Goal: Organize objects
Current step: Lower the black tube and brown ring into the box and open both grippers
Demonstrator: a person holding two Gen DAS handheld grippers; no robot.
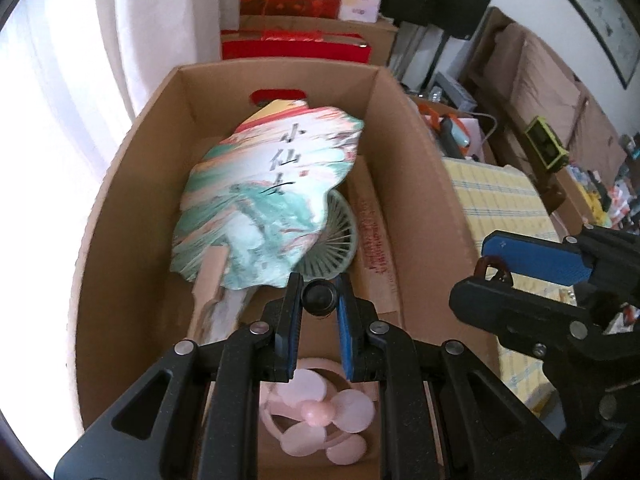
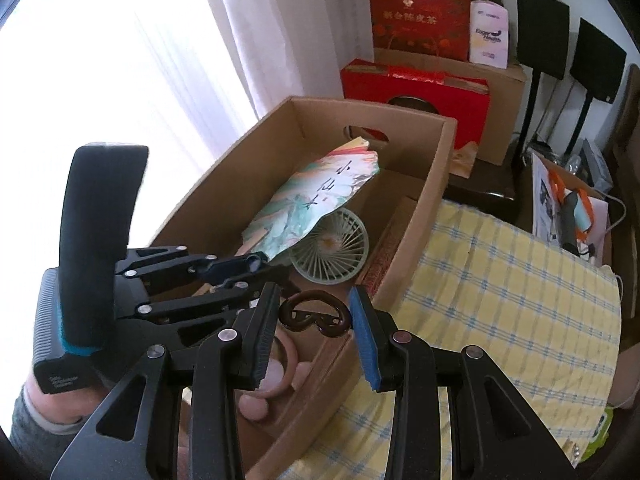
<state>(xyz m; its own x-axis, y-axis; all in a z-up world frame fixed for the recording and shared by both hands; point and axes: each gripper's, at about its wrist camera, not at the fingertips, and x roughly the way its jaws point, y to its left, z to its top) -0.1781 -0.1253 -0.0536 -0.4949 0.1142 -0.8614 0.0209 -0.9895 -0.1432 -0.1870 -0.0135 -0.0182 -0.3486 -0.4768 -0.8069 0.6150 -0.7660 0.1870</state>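
A painted paper hand fan (image 1: 264, 196) lies tilted inside a cardboard box (image 1: 132, 168), over a small green electric fan (image 1: 334, 244). A pink fan (image 1: 320, 416) lies at the box's near end. My left gripper (image 1: 319, 300) is shut on the hand fan's dark handle end (image 1: 319, 298), inside the box. My right gripper (image 2: 314, 320) holds a dark brown scrolled ornament (image 2: 316, 314) between its pads, just above the box's near right wall (image 2: 424, 208). The left gripper (image 2: 256, 266) also shows in the right wrist view.
A yellow checked cloth (image 2: 500, 300) covers the surface right of the box. Red gift boxes (image 2: 416, 92) and a cardboard carton stand behind the box. A white curtain (image 2: 260, 20) hangs at the left. A paper bag (image 2: 568, 204) and black speakers (image 2: 540, 12) stand at the far right.
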